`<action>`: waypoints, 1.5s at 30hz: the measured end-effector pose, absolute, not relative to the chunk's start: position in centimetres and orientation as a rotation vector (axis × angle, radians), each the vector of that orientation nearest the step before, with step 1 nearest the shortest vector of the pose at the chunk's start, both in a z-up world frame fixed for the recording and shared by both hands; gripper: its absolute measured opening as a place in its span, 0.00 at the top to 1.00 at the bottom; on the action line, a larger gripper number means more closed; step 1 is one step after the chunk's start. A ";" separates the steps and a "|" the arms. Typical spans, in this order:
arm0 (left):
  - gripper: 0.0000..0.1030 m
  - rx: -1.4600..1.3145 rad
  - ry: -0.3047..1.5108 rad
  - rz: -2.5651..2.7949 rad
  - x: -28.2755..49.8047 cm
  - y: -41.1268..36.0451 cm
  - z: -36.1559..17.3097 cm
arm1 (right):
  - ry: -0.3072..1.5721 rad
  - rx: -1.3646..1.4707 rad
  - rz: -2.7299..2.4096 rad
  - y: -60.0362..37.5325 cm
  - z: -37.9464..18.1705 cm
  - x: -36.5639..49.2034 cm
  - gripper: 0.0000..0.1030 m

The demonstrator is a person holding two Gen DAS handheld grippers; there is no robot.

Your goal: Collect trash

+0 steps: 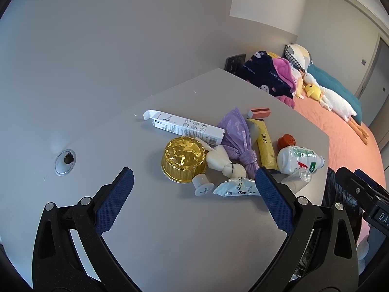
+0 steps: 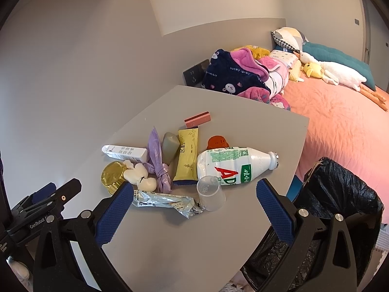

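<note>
Trash lies in a loose cluster on the grey table (image 2: 175, 243), near its far right part. In it are a white drink bottle (image 2: 231, 164) on its side with its neck toward the bed (image 2: 340, 126), a clear plastic cup (image 2: 210, 192) tipped over and touching the bottle, a crumpled silver wrapper (image 2: 167, 200), a yellow packet (image 2: 187, 158), a knotted purple bag (image 2: 158, 163), a gold foil cup (image 1: 183, 159) upside down, a long white carton (image 1: 187, 126) and a small white plastic cap (image 1: 201, 185).

Both grippers are held low over the near part of the table, angled down toward the pile — neither touches anything. The left gripper (image 1: 194, 187) has its blue fingers (image 1: 116, 199) spread wide, and the foil cup, cap and wrapper show between them. The right gripper (image 2: 194, 194) is likewise spread wide with nothing between its pads, the clear cup and wrapper just beyond its fingertips.

A bin lined with a black bag (image 2: 340, 194) stands just off the table's right edge, beside the right gripper.
</note>
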State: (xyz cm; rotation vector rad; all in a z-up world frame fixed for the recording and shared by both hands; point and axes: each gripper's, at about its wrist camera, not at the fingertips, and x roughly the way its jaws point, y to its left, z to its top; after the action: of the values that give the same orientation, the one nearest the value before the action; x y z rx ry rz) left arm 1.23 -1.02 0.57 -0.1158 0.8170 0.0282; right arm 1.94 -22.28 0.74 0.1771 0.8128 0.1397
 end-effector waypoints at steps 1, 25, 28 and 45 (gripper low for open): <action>0.06 -0.111 0.817 0.032 1.3 -1.0 0.4 | 0.817 0.179 0.143 -22.3 0.6 2.0 0.02; 0.22 -0.061 0.967 0.018 8.2 0.4 -5.7 | 0.972 0.205 0.068 -22.5 -5.8 7.1 0.27; 0.22 -0.052 0.981 0.015 8.9 0.5 -6.4 | 0.993 0.202 0.060 -22.5 -6.7 7.6 0.30; 0.29 -0.067 1.035 0.009 10.9 2.6 -9.7 | 1.030 0.159 0.064 -21.8 -8.8 9.2 0.61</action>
State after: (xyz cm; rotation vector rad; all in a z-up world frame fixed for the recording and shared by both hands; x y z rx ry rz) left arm 10.87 2.57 -9.72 -0.0665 1.0350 0.0089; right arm 9.16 -21.85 -8.80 0.1595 1.0297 0.0637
